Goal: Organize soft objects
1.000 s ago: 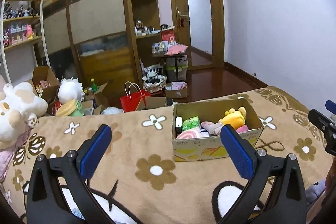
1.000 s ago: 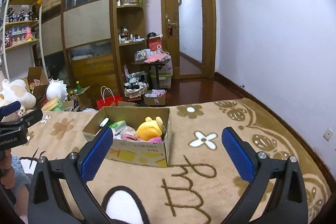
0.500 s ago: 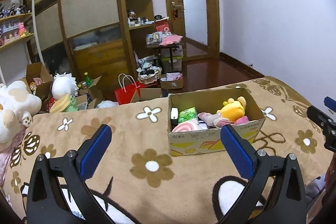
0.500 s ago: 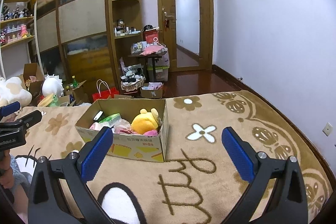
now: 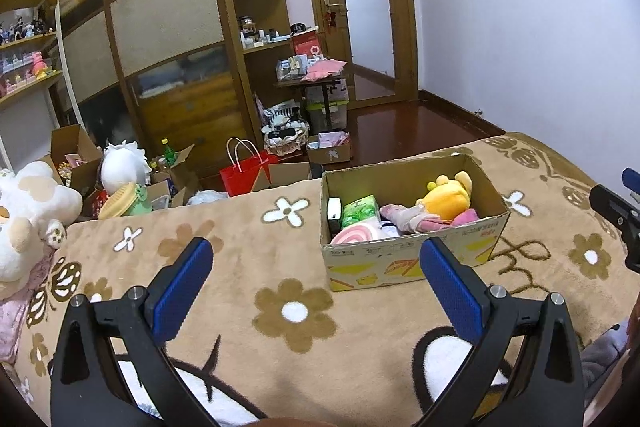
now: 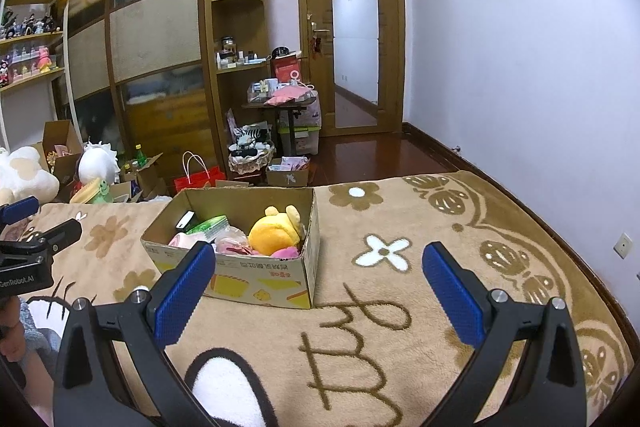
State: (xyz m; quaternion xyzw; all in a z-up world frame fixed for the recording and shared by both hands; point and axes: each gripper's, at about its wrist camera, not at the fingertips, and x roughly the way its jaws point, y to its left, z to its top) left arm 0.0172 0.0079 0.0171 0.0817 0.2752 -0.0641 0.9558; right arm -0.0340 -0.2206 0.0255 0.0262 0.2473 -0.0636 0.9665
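A cardboard box [image 5: 416, 263] stands on the brown flowered blanket [image 5: 248, 247]. It holds a yellow plush [image 5: 446, 197], a pink rolled soft toy [image 5: 358, 231], a green packet [image 5: 360, 211] and pink cloth. The same box [image 6: 256, 277] and yellow plush [image 6: 276, 233] show in the right wrist view. My left gripper [image 5: 316, 283] is open and empty, hovering over the blanket before the box. My right gripper [image 6: 316, 283] is open and empty, just right of the box.
A big white and tan plush [image 5: 28, 211] lies at the blanket's left edge. Beyond the bed the floor holds cardboard boxes, a white plush [image 5: 122, 163], a red bag [image 5: 244, 173] and a basket. Wardrobe, shelves and a door stand behind.
Both grippers have lifted and tilted a little, so the box sits lower in each view. Both stay open and empty. Nothing in the box moved.
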